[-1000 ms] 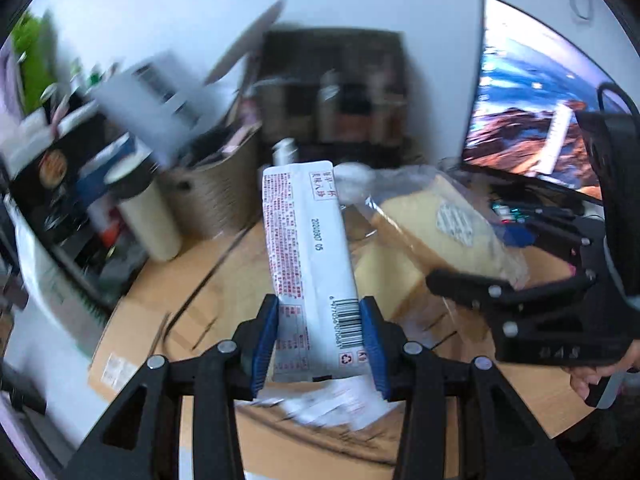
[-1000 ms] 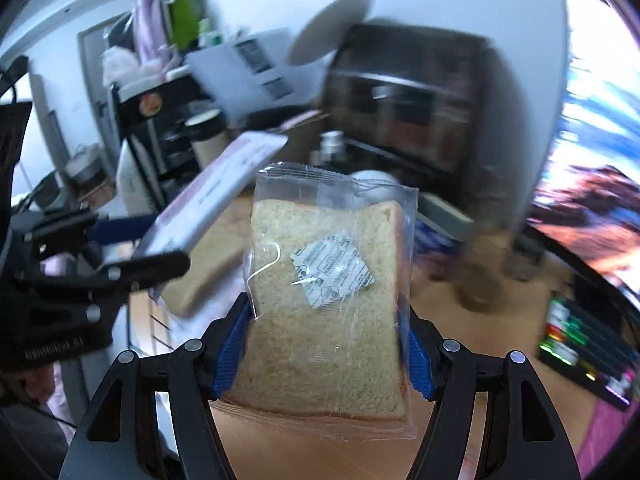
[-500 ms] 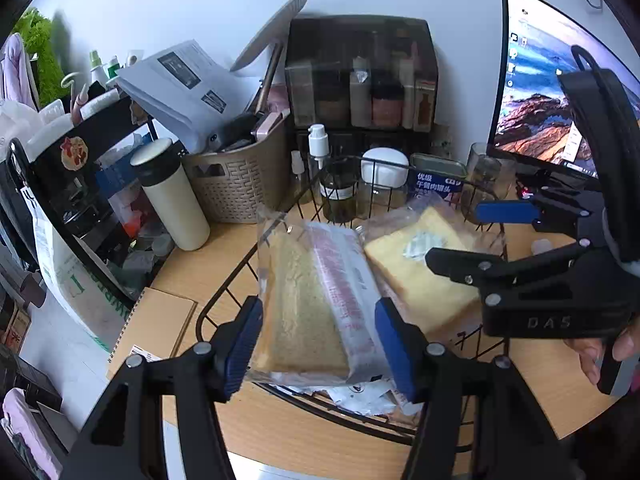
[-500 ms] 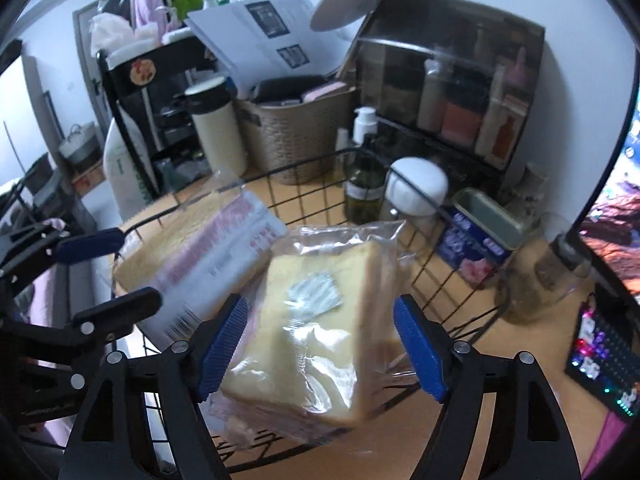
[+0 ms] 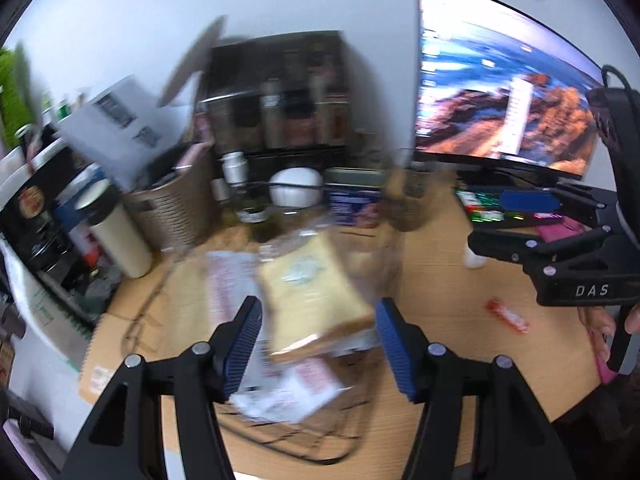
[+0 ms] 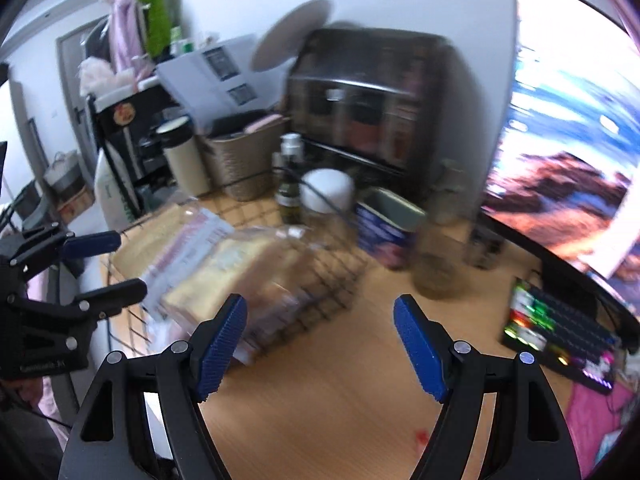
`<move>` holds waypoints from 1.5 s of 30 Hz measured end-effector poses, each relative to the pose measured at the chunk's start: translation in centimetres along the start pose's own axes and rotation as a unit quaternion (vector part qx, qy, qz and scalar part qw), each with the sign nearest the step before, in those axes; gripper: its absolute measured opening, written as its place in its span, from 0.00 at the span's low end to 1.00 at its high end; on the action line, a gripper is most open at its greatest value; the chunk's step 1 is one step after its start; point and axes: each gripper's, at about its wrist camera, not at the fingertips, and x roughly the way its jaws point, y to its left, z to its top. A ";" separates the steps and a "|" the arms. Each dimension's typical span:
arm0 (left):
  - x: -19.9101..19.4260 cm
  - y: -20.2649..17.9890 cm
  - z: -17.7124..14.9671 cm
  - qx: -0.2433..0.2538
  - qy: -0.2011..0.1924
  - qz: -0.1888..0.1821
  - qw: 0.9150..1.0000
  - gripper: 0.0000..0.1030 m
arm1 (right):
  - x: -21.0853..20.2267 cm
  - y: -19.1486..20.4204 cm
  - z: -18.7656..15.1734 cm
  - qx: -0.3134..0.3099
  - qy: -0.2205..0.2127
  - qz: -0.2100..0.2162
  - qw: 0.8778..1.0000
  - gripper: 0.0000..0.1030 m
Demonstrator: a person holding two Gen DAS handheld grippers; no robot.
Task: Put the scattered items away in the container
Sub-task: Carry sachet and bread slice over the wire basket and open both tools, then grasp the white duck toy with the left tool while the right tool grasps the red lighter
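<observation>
Both grippers stand spread with nothing between their blue pads: the left gripper (image 5: 318,340) hangs over the near side of the wire basket (image 6: 332,280), and the right gripper (image 6: 320,344) is held above bare wooden desk (image 6: 340,400) just right of that basket. In the left wrist view the right gripper (image 5: 516,220) shows at the far right edge, jaws apart, with the person's fingers (image 5: 600,320) wrapped on its handle.

Largest in the scene, a monitor (image 5: 500,92) fills the far right, lit with a rocky landscape. Left of it against the wall is a dark cabinet (image 6: 360,108), blurred. A woven bin (image 6: 244,164) with papers sits farther left, and a cream tumbler (image 5: 116,232) stands left of that.

The black wire basket lies on the desk, left of centre. Inside it rests a bagged slice of bread (image 5: 316,300), tilted, and on its left a white packet with red print (image 6: 188,248); more wrappers lie beneath, too blurred to name.

A backlit keyboard (image 6: 560,332) sits at the right below the monitor. A blue tin (image 6: 384,228) and a white-lidded jar (image 6: 326,192) stand just beyond the basket's far rim. Smallest, a red wrapped snack (image 5: 506,316) lies alone on the desk, right of the basket.
</observation>
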 end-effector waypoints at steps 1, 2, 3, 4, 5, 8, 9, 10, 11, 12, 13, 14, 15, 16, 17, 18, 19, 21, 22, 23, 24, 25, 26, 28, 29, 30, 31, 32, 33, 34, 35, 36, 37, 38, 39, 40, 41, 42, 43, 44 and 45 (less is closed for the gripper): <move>0.2 -1.3 0.2 0.008 0.002 -0.010 1.000 0.64 | -0.5 -0.8 -0.5 0.004 0.002 -0.003 1.000 0.74; 0.4 -2.4 0.3 0.015 0.005 -0.018 1.000 0.64 | -1.0 -2.1 -1.6 0.011 0.008 -0.008 1.000 0.75; 0.7 -3.2 0.4 0.021 0.006 -0.024 0.999 0.64 | -1.2 -3.0 -2.2 0.016 0.011 -0.011 1.000 0.75; 1.0 -4.4 0.5 0.029 0.008 -0.031 0.999 0.64 | -1.4 -3.9 -3.2 0.020 0.016 -0.014 1.000 0.74; 1.3 -5.5 0.5 0.037 0.010 -0.036 0.999 0.64 | -1.4 -4.8 -4.4 0.023 0.024 -0.017 0.999 0.74; 2.5 -7.8 0.5 0.049 0.021 -0.049 0.997 0.64 | -0.9 -7.1 -8.6 0.028 0.052 -0.026 0.998 0.74; 3.0 -8.4 0.6 0.054 0.026 -0.052 0.997 0.64 | -0.6 -7.7 -9.8 0.030 0.062 -0.026 0.997 0.74; 3.5 -9.2 0.6 0.059 0.031 -0.055 0.996 0.64 | -0.3 -8.4 -11.1 0.035 0.073 -0.026 0.996 0.74; 3.9 -9.8 0.7 0.064 0.035 -0.057 0.996 0.64 | 0.1 -8.8 -12.0 0.038 0.080 -0.027 0.996 0.74; 4.2 -10.4 0.8 0.067 0.037 -0.058 0.995 0.64 | 0.5 -9.2 -13.0 0.039 0.090 -0.027 0.995 0.74; 4.6 -11.0 0.8 0.071 0.040 -0.060 0.995 0.64 | 0.7 -9.5 -13.8 0.038 0.095 -0.026 0.994 0.73; 5.0 -11.5 0.9 0.074 0.043 -0.063 0.994 0.64 | 1.0 -9.9 -14.6 0.038 0.100 -0.024 0.994 0.73; 5.4 -12.0 1.0 0.077 0.046 -0.065 0.994 0.64 | 1.2 -10.1 -15.1 0.036 0.103 -0.023 0.994 0.71; 6.1 -12.5 1.1 0.082 0.053 -0.067 0.993 0.64 | 1.4 -10.2 -15.4 0.033 0.106 -0.022 0.994 0.68; 6.7 -13.0 1.2 0.086 0.059 -0.068 0.992 0.64 | 1.7 -10.3 -15.9 0.027 0.112 -0.020 0.993 0.67; 7.3 -13.4 1.2 0.089 0.065 -0.069 0.991 0.64 | 1.8 -10.2 -16.1 0.022 0.114 -0.019 0.993 0.64; 7.9 -13.7 1.2 0.093 0.070 -0.069 0.991 0.64 | 2.0 -10.1 -16.2 0.016 0.115 -0.018 0.993 0.62; 8.9 -14.2 1.4 0.098 0.077 -0.070 0.990 0.64 | 2.3 -9.9 -16.6 0.004 0.119 -0.011 0.993 0.59; 9.5 -14.5 1.4 0.100 0.081 -0.071 0.989 0.64 | 2.5 -9.8 -16.8 -0.001 0.121 -0.008 0.993 0.57; 9.9 -14.7 1.4 0.101 0.084 -0.073 0.989 0.64 | 2.7 -9.7 -16.9 -0.007 0.124 -0.006 0.992 0.56; 10.2 -14.9 1.5 0.101 0.086 -0.076 0.988 0.64 | 2.9 -9.6 -17.1 -0.011 0.126 -0.006 0.992 0.53; 10.6 -15.2 1.6 0.101 0.088 -0.079 0.988 0.64 | 3.1 -9.6 -17.2 -0.014 0.128 -0.005 0.992 0.50; 11.0 -15.5 1.7 0.103 0.090 -0.083 0.987 0.64 | 3.3 -9.7 -17.3 -0.015 0.130 -0.002 0.991 0.49; 11.6 -16.1 1.9 0.110 0.093 -0.087 0.986 0.64 | 3.6 -9.9 -17.5 -0.016 0.134 0.000 0.991 0.43; 11.9 -16.3 2.0 0.113 0.093 -0.088 0.985 0.64 | 3.8 -10.0 -17.6 -0.016 0.137 0.001 0.990 0.42; 12.3 -16.6 2.2 0.115 0.095 -0.090 0.985 0.64 | 3.9 -10.2 -17.7 -0.015 0.140 0.003 0.990 0.40; 12.8 -17.0 2.3 0.118 0.099 -0.092 0.984 0.64 | 3.9 -10.2 -17.8 -0.018 0.135 -0.001 0.991 0.36; 13.3 -17.3 2.4 0.120 0.103 -0.094 0.983 0.64 | 4.0 -10.3 -17.9 -0.019 0.133 -0.003 0.991 0.33; 13.9 -17.7 2.6 0.122 0.106 -0.096 0.982 0.64 | 4.0 -10.4 -17.9 -0.020 0.133 -0.002 0.991 0.26; 14.4 -18.0 2.7 0.125 0.110 -0.098 0.981 0.64 | 4.0 -10.5 -17.9 -0.022 0.134 -0.003 0.991 0.24; 14.8 -18.4 2.7 0.127 0.112 -0.100 0.981 0.64 | 3.9 -10.5 -18.0 -0.026 0.134 -0.005 0.991 0.24; 15.2 -18.8 2.8 0.129 0.113 -0.103 0.980 0.64 | 3.8 -10.4 -18.1 -0.031 0.134 -0.006 0.990 0.24; 15.7 -19.2 2.9 0.133 0.114 -0.105 0.979 0.64 | 3.7 -10.5 -18.3 -0.033 0.135 -0.006 0.990 0.24; 16.1 -19.6 3.0 0.136 0.115 -0.105 0.978 0.64 | 3.5 -10.6 -18.5 -0.034 0.135 -0.007 0.990 0.24; 16.6 -20.2 3.1 0.140 0.116 -0.106 0.978 0.64 | 3.3 -10.7 -18.5 -0.035 0.136 -0.008 0.990 0.24; 16.9 -20.5 3.1 0.142 0.117 -0.109 0.977 0.64 | 3.1 -10.9 -18.6 -0.034 0.136 -0.010 0.990 0.24; 17.3 -21.0 3.2 0.144 0.118 -0.112 0.976 0.64 | 3.0 -11.1 -18.7 -0.032 0.136 -0.011 0.990 0.24; 17.6 -21.3 3.3 0.145 0.118 -0.114 0.976 0.64 | 2.8 -11.4 -18.9 -0.029 0.137 -0.012 0.990 0.24; 18.1 -21.8 3.4 0.146 0.118 -0.113 0.976 0.64 | 2.6 -11.6 -18.9 -0.027 0.137 -0.013 0.990 0.24; 18.5 -22.2 3.5 0.148 0.117 -0.111 0.976 0.64 | 2.4 -11.9 -19.1 -0.024 0.138 -0.014 0.990 0.24; 18.9 -22.5 3.6 0.150 0.116 -0.111 0.976 0.64 | 2.2 -12.0 -19.2 -0.022 0.138 -0.015 0.990 0.24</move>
